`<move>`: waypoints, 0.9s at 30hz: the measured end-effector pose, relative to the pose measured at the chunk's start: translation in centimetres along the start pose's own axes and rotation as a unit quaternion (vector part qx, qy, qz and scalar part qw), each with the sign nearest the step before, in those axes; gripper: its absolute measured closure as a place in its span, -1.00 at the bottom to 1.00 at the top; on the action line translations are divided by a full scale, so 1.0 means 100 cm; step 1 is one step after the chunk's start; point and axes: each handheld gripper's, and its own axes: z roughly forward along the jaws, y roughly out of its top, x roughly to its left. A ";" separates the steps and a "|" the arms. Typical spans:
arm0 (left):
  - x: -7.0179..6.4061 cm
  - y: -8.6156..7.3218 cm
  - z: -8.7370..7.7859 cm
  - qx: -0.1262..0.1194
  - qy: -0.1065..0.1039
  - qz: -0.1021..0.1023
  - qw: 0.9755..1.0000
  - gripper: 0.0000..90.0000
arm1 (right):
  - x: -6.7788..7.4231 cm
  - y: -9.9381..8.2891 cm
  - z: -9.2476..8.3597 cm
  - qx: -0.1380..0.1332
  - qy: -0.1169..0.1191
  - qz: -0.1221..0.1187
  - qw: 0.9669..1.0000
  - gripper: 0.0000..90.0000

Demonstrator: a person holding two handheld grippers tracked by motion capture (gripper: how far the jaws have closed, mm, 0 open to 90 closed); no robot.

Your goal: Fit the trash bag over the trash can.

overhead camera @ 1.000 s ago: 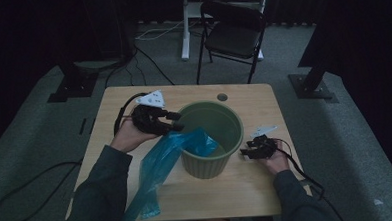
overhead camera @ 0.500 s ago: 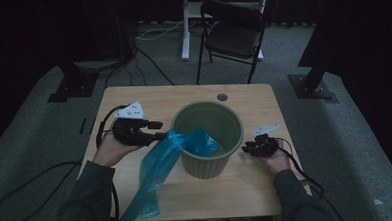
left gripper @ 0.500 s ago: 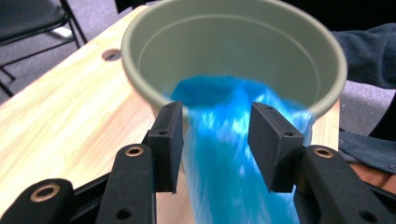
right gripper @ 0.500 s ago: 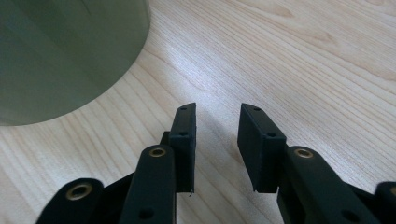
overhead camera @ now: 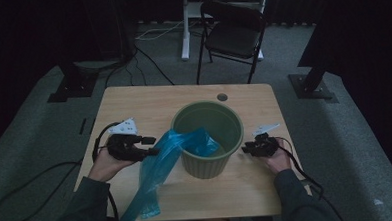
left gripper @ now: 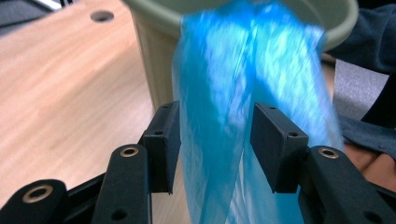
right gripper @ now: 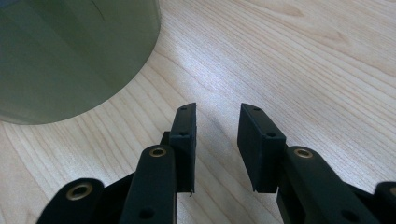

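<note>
A green round bin (overhead camera: 206, 109) stands mid-table. A blue plastic bag (overhead camera: 161, 164) hangs out over its near-left rim and trails down to the table's front edge. My left gripper (overhead camera: 153, 146) is level at the bin's left. In the left gripper view its jaws (left gripper: 215, 121) have just been opening, and the bag (left gripper: 233, 93) hangs loose between the pads in front of the bin (left gripper: 149, 70). My right gripper (overhead camera: 245, 149) rests low on the table at the bin's right. Its jaws (right gripper: 217, 112) have just been closing to a narrower gap with nothing between them, beside the bin wall (right gripper: 70, 56).
The wooden table (overhead camera: 133, 103) has a round cable hole (overhead camera: 222, 97) behind the bin. A black folding chair (overhead camera: 233, 34) and a white desk leg (overhead camera: 185, 26) stand beyond the table. Cables run over the floor at left (overhead camera: 37, 177).
My left gripper has moved left and down from the bin's rim to beside the hanging bag. The right hand has stayed by the bin.
</note>
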 end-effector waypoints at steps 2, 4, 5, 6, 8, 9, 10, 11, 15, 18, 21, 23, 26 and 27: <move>0.000 -0.002 0.002 0.004 0.001 -0.003 1.000 0.18 | 0.000 0.000 0.000 0.000 0.000 0.000 1.000 0.49; 0.000 -0.004 0.005 0.009 0.001 0.002 1.000 0.43 | -0.001 0.000 -0.002 -0.003 -0.001 -0.001 1.000 0.49; -0.001 -0.004 0.005 0.010 0.002 0.005 1.000 0.59 | -0.001 0.001 -0.003 -0.005 -0.001 0.001 1.000 0.52; -0.001 -0.001 0.005 0.010 0.000 0.005 1.000 0.68 | -0.002 0.001 -0.004 -0.006 0.002 0.002 1.000 0.57; -0.002 0.004 0.005 0.010 -0.006 0.007 1.000 0.86 | -0.002 0.003 -0.007 -0.011 0.015 0.007 1.000 0.66; -0.003 0.007 0.005 0.011 -0.004 0.011 1.000 0.90 | -0.002 0.004 -0.009 -0.014 0.017 0.008 1.000 0.68; -0.003 0.007 0.005 0.011 -0.004 0.011 1.000 0.93 | -0.002 0.004 -0.011 -0.017 0.019 0.008 1.000 0.69; -0.004 0.012 0.004 0.007 0.002 0.020 1.000 0.95 | -0.003 0.005 -0.012 -0.021 0.020 0.007 1.000 0.70; -0.002 0.023 0.003 0.001 0.009 0.026 1.000 0.96 | -0.003 0.006 -0.017 -0.027 0.018 0.008 0.999 0.69; -0.001 0.031 0.005 -0.007 0.009 0.028 1.000 0.96 | -0.003 0.007 -0.020 -0.033 0.016 0.009 0.999 0.69; 0.001 0.038 0.008 -0.008 0.011 0.032 0.999 0.96 | -0.003 0.008 -0.027 -0.040 0.016 0.011 0.999 0.68; 0.002 0.041 0.009 -0.010 0.010 0.031 0.999 0.96 | -0.003 0.010 -0.030 -0.043 0.019 0.011 0.999 0.67; 0.004 0.046 0.011 -0.015 0.009 0.030 0.999 0.96 | -0.003 0.011 -0.034 -0.046 0.020 0.010 0.999 0.66; 0.004 0.048 0.012 -0.017 0.009 0.029 0.999 0.96 | -0.002 0.012 -0.036 -0.047 0.020 0.009 0.999 0.66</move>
